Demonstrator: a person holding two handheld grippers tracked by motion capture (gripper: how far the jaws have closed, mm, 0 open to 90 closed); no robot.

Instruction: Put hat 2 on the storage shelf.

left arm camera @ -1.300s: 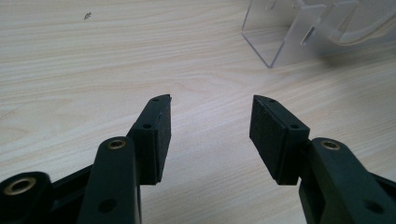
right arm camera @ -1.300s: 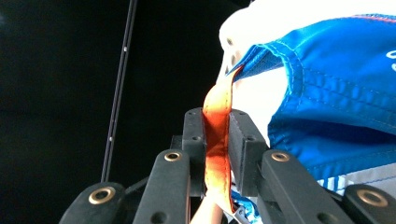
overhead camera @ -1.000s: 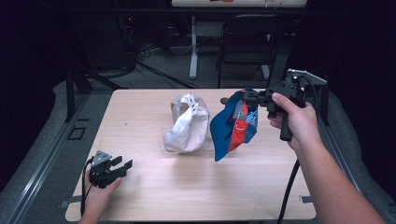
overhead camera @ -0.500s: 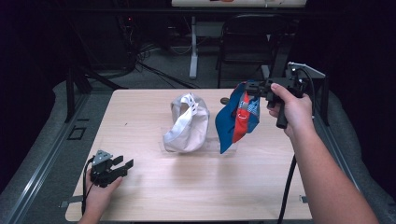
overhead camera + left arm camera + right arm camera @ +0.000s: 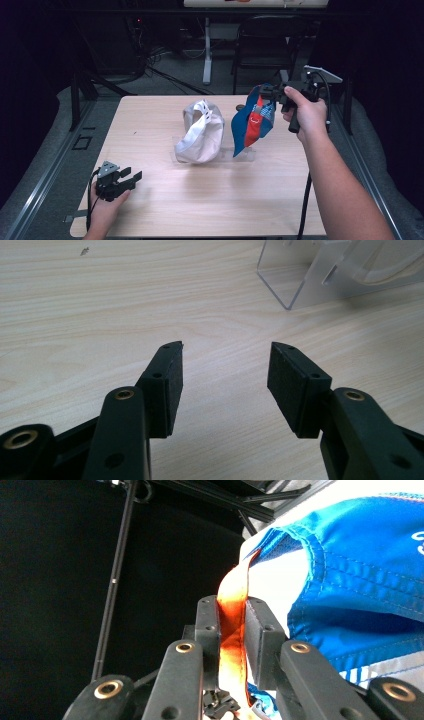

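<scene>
Two caps are in front of me. The white cap (image 5: 201, 132) sits on a clear plastic stand (image 5: 300, 282) near the middle of the wooden table (image 5: 165, 210); the blue cap (image 5: 252, 125) hangs in the air just to its right, above the far right part of the tabletop. The two caps are near each other but do not touch, and nothing lies between them. Beyond the table's far edge stand one dark chair (image 5: 265, 42) and a white post (image 5: 207, 55), with cables on the floor.

I hold two tongs, one in each hand. My right gripper (image 5: 265, 92) is raised off the table, forearm reaching in from the lower right, jaws pointing level toward the left. Its jaws are clamped nearly together on the orange strap (image 5: 231, 625) of the blue cap, which dangles from them.

My left gripper (image 5: 225, 372) rests low at the near left corner of the table, my hand wrapped round it. Its jaws stand wide apart with bare wood between the pads (image 5: 287, 382), gripping nothing, aimed toward the stand's corner.
</scene>
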